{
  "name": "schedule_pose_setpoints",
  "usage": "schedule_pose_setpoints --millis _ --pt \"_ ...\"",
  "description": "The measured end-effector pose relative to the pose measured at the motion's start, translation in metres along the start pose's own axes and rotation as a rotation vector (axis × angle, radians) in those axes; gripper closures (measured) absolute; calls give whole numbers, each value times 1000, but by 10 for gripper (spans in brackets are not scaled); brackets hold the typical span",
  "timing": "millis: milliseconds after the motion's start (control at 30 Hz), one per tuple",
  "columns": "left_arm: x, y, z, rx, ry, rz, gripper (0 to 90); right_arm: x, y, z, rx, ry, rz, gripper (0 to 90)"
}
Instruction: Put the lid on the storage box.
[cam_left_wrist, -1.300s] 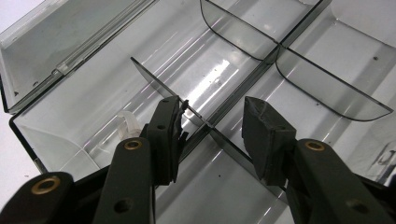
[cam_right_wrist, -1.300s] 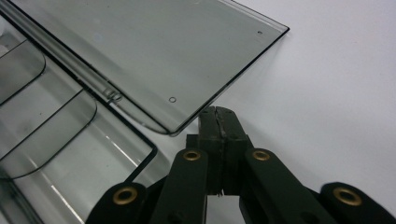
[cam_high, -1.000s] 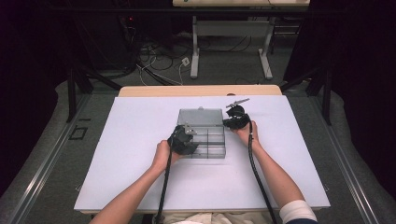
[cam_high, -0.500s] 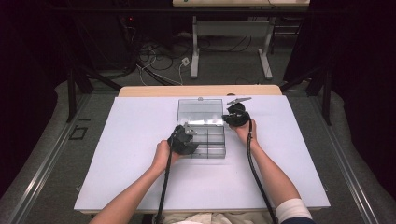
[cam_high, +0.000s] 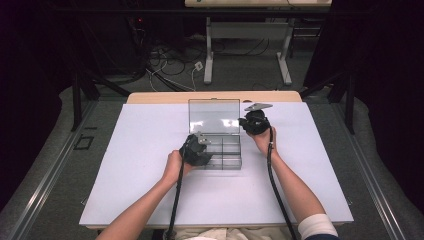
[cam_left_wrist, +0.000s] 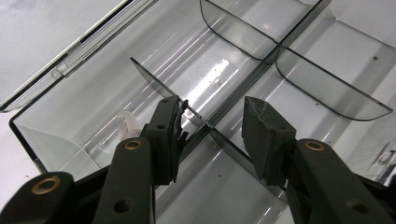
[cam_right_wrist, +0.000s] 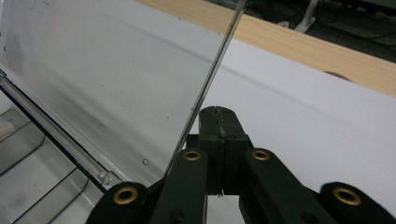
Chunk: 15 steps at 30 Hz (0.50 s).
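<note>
Lid (cam_high: 214, 116) of one clear compartment box (cam_high: 222, 152), near the tabletop's far edge, has swung from flat to upright since a second ago: box now open. Right gripper (cam_right_wrist: 218, 112), jaws pressed together, props the lid's edge. Left gripper (cam_left_wrist: 212, 122), jaws spread, straddles one divider (cam_left_wrist: 159, 84). Two grippers.

No readable text, label or number anywhere (not even on the box)

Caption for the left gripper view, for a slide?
Left hand-held gripper, jaws apart, straddling a divider inside the open clear compartment box.
</note>
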<state>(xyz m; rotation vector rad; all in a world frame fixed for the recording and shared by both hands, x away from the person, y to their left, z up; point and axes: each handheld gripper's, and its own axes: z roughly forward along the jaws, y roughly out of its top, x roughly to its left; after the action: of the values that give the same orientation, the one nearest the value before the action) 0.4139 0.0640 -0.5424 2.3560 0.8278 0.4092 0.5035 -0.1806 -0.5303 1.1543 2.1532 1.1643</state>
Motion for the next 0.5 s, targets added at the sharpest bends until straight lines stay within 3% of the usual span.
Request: schedule_pose_setpoints --millis 267,500 --pt "0 0 0 0 0 0 574 4 1 -8 -34 -8 -45 900" --pt "0 0 0 1 1 3 574 5 1 -13 -61 3 -45 900"
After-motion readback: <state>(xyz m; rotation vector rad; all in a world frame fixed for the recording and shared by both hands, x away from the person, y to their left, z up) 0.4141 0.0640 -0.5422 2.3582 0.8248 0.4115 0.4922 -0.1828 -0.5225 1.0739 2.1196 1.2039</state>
